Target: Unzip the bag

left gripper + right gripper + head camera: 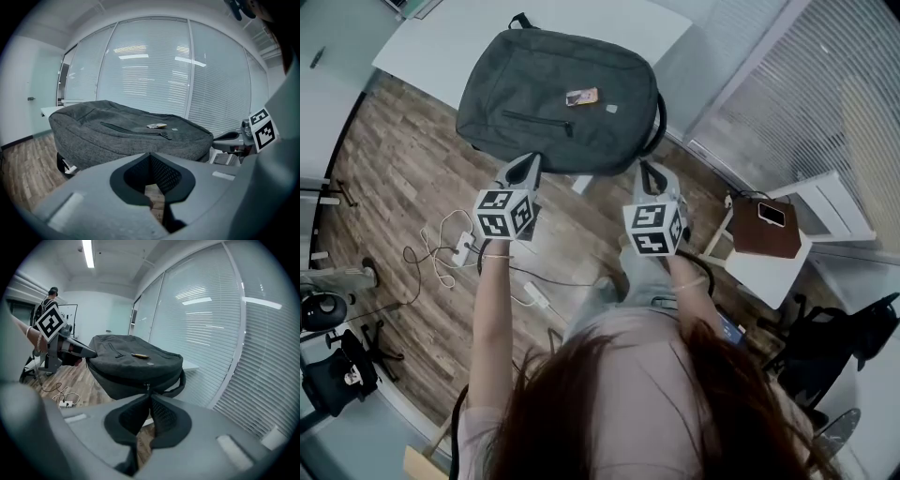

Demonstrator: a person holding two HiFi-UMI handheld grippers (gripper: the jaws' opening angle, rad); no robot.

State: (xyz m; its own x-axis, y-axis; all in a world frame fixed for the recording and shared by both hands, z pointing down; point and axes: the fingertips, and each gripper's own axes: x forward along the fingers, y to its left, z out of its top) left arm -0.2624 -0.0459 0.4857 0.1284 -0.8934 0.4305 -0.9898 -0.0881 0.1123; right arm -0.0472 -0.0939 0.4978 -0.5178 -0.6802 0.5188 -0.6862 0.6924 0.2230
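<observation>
A dark grey backpack (pixel 558 94) (pixel 126 133) (pixel 131 364) lies flat on a white table (pixel 431 47). Its front-pocket zip (pixel 539 122) (pixel 136 130) is closed, and a small tan label (pixel 581 97) lies on top. My left gripper (pixel 530 161) (pixel 150 154) hovers before the bag's near side, jaws shut and empty. My right gripper (pixel 645 167) (pixel 149 394) is at the bag's near right corner with its jaws together. The main zip's pull (pixel 148 387) hangs just past its tips; I cannot tell whether they touch it.
A brown case (pixel 766 230) with a phone on it sits on a small white stand at the right. Cables and a power strip (pixel 455 248) lie on the wood floor at the left. Window blinds (pixel 825 84) line the right side. A person (pixel 47 301) stands far back.
</observation>
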